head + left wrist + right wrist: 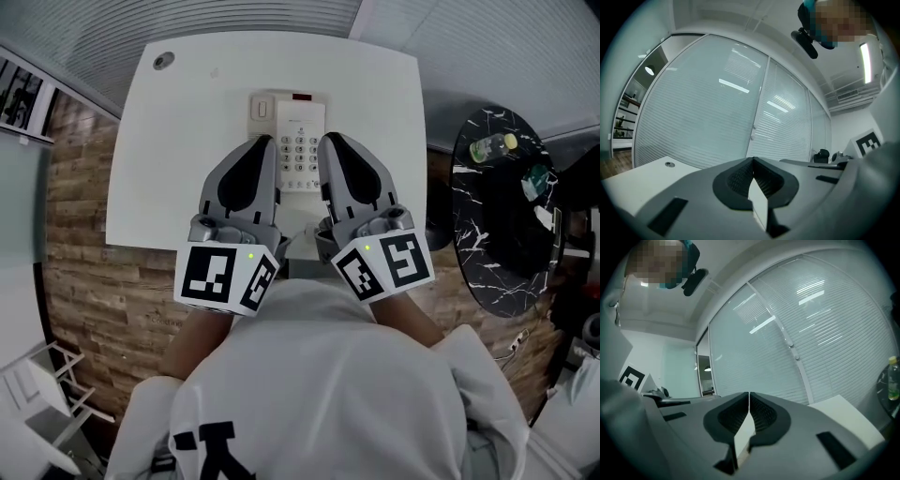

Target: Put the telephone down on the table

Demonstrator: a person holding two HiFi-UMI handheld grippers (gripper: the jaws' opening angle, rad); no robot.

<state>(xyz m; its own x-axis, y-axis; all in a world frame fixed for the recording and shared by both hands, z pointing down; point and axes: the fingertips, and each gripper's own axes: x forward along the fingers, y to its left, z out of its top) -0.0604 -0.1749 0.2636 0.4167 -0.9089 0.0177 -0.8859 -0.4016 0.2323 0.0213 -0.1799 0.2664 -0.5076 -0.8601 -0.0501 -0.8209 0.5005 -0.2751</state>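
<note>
telephone: flat over the middle of the white table, resting or just above, can't tell | likely rigid slick plastic, lightish, handset loose in cradle; take base by long side edges, keep level | left gripper and right gripper: flank it, jaws closed, unidentified white sliver in each gap

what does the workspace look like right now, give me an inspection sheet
surface: white square table, small round grommet near its far left corner
job's things: white push-button telephone over the table, between the grippers; resting or lifted, cannot tell
clutter: nothing seen on the white table; a plastic bottle stands on the round black marble side table
grippers: left gripper and right gripper both shut, each on a thin white edge, apparently the telephone's
cables: nothing seen
surroundings: wood plank floor; window blinds ahead
</note>
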